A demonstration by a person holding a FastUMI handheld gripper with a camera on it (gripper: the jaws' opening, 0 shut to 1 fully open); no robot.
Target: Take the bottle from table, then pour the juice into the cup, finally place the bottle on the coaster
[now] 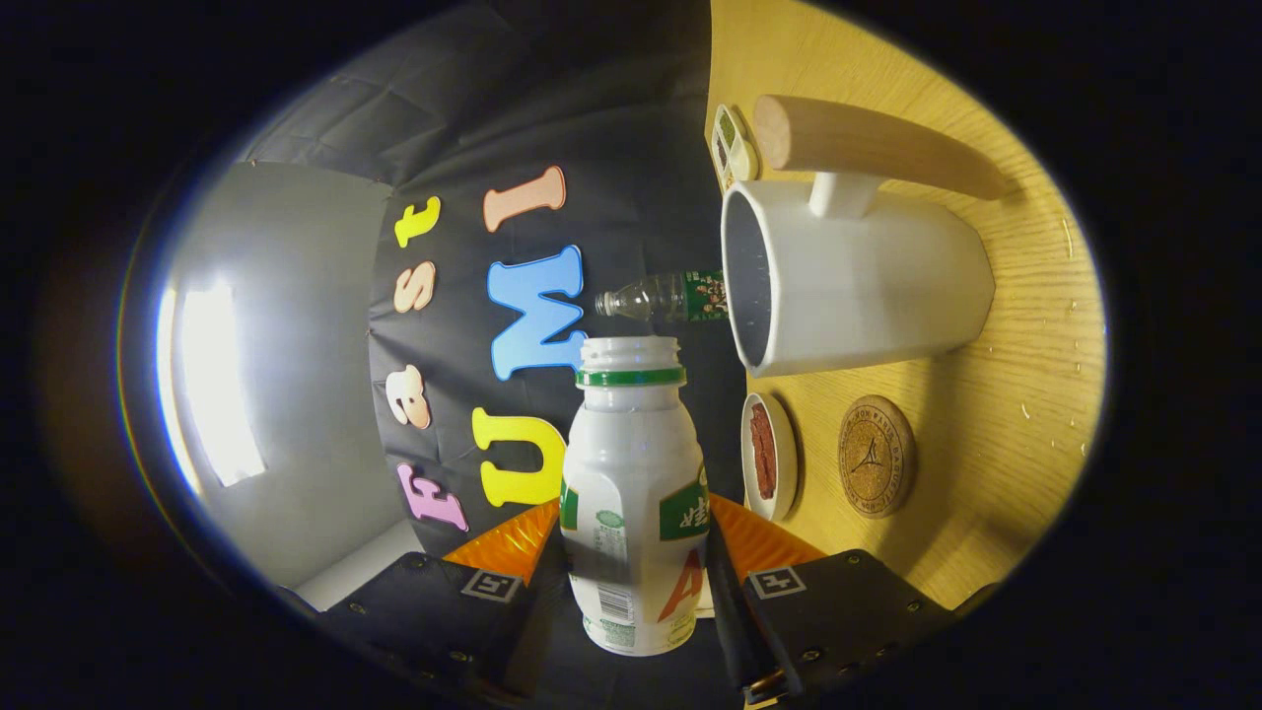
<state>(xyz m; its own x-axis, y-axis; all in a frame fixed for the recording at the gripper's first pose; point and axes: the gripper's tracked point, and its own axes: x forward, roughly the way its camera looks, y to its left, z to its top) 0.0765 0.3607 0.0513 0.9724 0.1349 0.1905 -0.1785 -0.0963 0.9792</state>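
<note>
Nearest item: one white plastic bottle (634, 493) with a green neck ring and no cap, clamped at its lower body between the two fingers of the gripper (636, 592), one finger pressing each flank. View is rolled sideways, so the wooden table (986, 434) stands like a wall beside the bottle; the bottle is probably tipped toward horizontal. Its open mouth sits just short of the rim of the cup (848, 286).

Handling, as judged: thin-walled, light, smooth and somewhat slippery; likely to dent under a hard squeeze. The straight lower body, where it is now held, looks the soundest place to grip. The open mouth would spill if jolted.

Count:
- Cups: one, white, with a long wooden handle (877, 148).
- Coasters: one, round cork coaster (876, 456), beside the cup's base, nothing on it.
- Small dishes: one small dish (767, 456) with reddish contents, next to the coaster.
- Clear bottles: one clear bottle (666, 296), beyond the cup.
- Small divided tray (732, 146): one, past the handle.
</note>
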